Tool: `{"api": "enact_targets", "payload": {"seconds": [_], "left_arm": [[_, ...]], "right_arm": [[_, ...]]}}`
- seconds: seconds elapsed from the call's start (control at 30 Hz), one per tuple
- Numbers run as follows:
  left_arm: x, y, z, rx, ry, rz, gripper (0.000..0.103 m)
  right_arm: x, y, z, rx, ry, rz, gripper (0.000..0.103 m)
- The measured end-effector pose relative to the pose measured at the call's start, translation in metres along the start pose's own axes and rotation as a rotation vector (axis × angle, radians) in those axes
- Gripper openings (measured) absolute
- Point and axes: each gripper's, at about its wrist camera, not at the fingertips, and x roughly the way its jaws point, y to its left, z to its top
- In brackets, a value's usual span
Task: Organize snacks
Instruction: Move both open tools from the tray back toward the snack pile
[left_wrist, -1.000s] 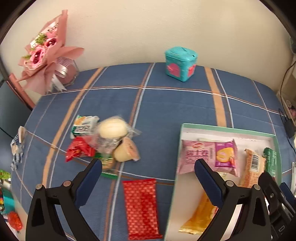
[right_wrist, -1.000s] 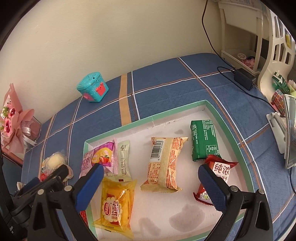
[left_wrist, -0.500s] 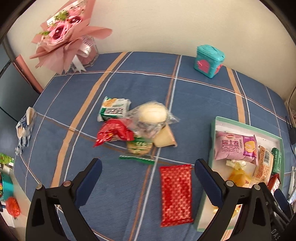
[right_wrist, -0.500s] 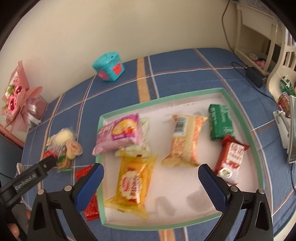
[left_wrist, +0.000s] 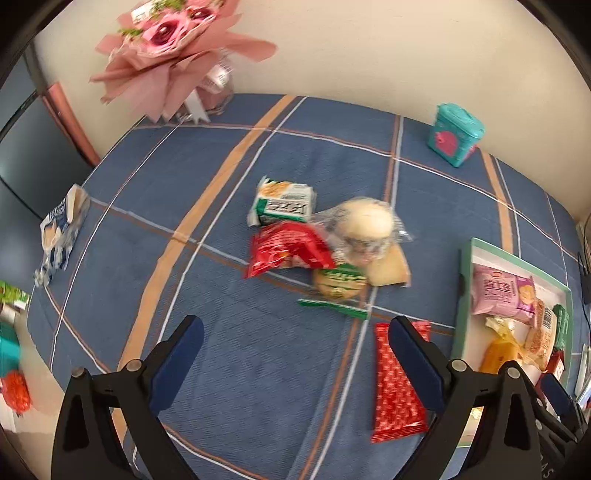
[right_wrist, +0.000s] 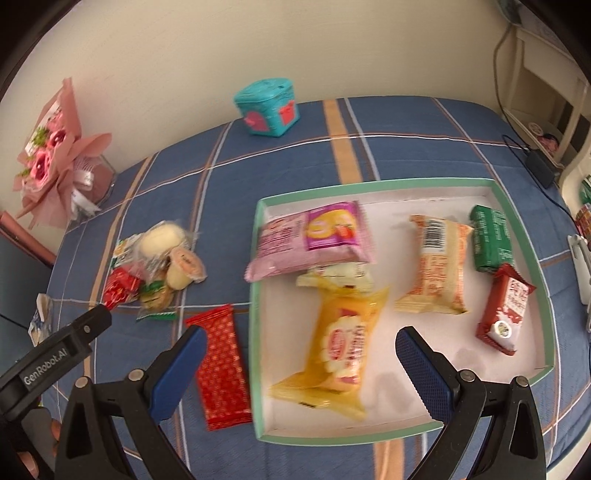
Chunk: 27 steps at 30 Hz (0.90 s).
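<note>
Six packets are already lying in the tray (right_wrist: 524, 380), under and ahead of the right gripper (right_wrist: 301, 350), which is hovering with its jaws spread wide and nothing between them. The yellow bag (right_wrist: 340, 350) is sitting right below its gap, the pink bag (right_wrist: 314, 240) farther ahead with one end hanging over the tray's left rim, probably just dropped there rather than squared up.

The left gripper (left_wrist: 295, 350) is also gaping empty, angled over the bare cloth (left_wrist: 184, 184). Straight ahead of its fingers a loose heap is waiting: a red pouch (left_wrist: 288, 251), a green-and-white packet (left_wrist: 284, 203), a wrapped white bun (left_wrist: 365, 221), a round cookie (left_wrist: 340, 282) and a thin green stick (left_wrist: 332, 307), touching or overlapping one another. A flat red bar (left_wrist: 397, 384) is lying apart from the heap, partly under the left gripper's right finger and just beside the tray, so it looks like the easiest next pick.

The heap being off to the left is probably why the left tool is facing it while the right one is idling over the tray.
</note>
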Motion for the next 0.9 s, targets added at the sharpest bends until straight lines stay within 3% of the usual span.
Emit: {"api": "enact_targets", "payload": {"seconds": [0.47, 0.73, 0.9], "left_arm": [[0.044, 0.027, -0.007, -0.046, 0.120, 0.033, 0.100], [0.060, 0.054, -0.011, -0.145, 0.151, 0.074, 0.100], [0.064, 0.065, -0.012, -0.190, 0.160, 0.083, 0.100]], "right_arm": [[0.022, 0.053, -0.015, -0.111, 0.057, 0.031, 0.103], [0.042, 0.079, -0.025, -0.215, 0.095, 0.011, 0.102], [0.048, 0.090, -0.030, -0.248, 0.101, 0.036, 0.093]]}}
